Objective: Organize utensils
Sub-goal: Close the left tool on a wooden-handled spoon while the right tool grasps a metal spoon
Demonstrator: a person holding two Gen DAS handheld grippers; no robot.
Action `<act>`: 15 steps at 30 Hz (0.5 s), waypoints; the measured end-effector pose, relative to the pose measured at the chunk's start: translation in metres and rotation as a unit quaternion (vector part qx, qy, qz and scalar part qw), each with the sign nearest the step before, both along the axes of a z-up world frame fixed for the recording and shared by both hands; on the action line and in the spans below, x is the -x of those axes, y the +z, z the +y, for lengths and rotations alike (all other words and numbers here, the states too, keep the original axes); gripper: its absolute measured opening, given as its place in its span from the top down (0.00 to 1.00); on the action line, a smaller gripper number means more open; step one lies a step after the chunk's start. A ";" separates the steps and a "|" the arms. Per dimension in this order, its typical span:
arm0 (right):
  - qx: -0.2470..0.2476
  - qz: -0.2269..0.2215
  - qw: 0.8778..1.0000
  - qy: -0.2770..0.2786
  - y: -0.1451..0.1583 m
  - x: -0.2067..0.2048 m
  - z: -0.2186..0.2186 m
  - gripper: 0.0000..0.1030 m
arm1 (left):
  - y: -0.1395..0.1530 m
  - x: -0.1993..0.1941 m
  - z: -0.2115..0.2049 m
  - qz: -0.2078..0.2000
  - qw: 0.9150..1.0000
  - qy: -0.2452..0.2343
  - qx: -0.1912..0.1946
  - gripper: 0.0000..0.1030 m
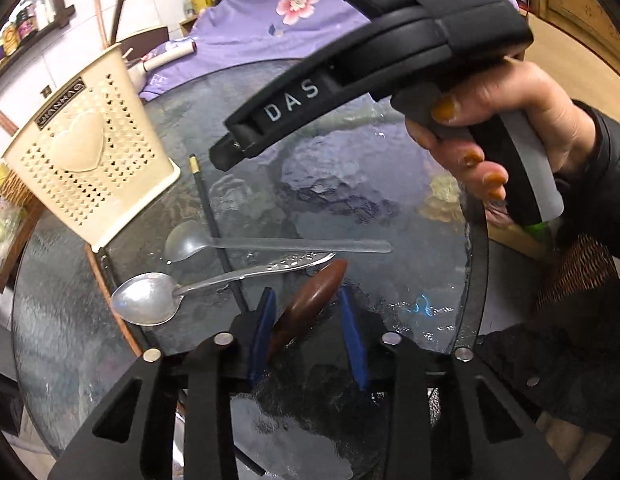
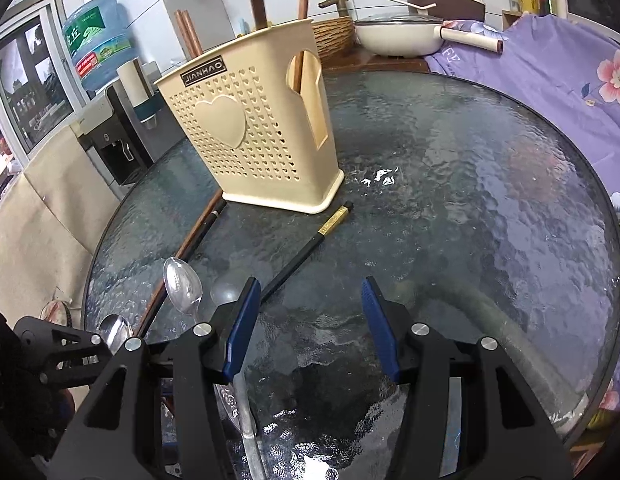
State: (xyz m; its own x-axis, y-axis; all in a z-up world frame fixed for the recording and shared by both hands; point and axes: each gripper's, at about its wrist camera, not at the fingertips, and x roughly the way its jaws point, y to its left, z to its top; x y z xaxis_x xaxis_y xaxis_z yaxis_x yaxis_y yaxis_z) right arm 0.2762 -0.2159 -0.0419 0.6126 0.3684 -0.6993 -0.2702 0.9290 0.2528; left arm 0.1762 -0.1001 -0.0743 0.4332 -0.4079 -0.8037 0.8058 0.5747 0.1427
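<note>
The left hand-held gripper was spread around a brown spoon on the table, pads either side, not yet pinching, as far as I could tell. The spoon's long axis ran obliquely away from the cream utensil holder, which stood beyond and to the left. The right hand-held gripper hung spread and empty, facing the holder; the left was plainly nearer the spoon.

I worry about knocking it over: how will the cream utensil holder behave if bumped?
The cream utensil holder looks like thin perforated plastic, so probably light. It stands tall on a narrow base on the glass table, so it would likely slide or tip.
</note>
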 end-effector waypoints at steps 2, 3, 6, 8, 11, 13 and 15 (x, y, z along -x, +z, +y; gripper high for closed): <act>0.002 -0.001 1.000 0.005 0.001 0.000 0.003 0.49 | -0.001 0.000 -0.004 0.001 1.000 -0.003 -0.002 0.70; 0.003 0.000 1.000 0.007 0.001 -0.001 0.004 0.49 | -0.002 -0.001 -0.004 0.003 1.000 -0.004 -0.001 0.71; 0.010 -0.002 1.000 0.015 0.003 -0.003 0.011 0.49 | -0.003 -0.003 -0.009 0.000 1.000 -0.008 -0.006 0.71; 0.011 -0.001 1.000 0.016 0.002 -0.003 0.013 0.49 | -0.002 -0.004 -0.010 -0.002 1.000 -0.010 -0.007 0.72; 0.013 -0.001 1.000 0.018 0.002 -0.004 0.015 0.49 | -0.003 -0.006 -0.013 -0.003 1.000 -0.012 -0.006 0.73; 0.015 0.000 1.000 0.020 0.002 -0.005 0.017 0.49 | -0.002 -0.007 -0.014 -0.003 1.000 -0.011 -0.004 0.73; 0.019 0.001 1.000 0.025 0.002 -0.005 0.020 0.49 | -0.001 -0.008 -0.012 -0.005 1.000 -0.006 0.001 0.75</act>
State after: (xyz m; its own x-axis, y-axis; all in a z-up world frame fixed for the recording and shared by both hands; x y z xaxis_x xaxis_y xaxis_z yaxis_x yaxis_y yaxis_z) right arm 0.2816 -0.1957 -0.0398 0.5933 0.3709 -0.7144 -0.3157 0.9236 0.2173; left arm 0.1845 -0.1124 -0.0751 0.4365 -0.4148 -0.7984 0.8107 0.5662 0.1490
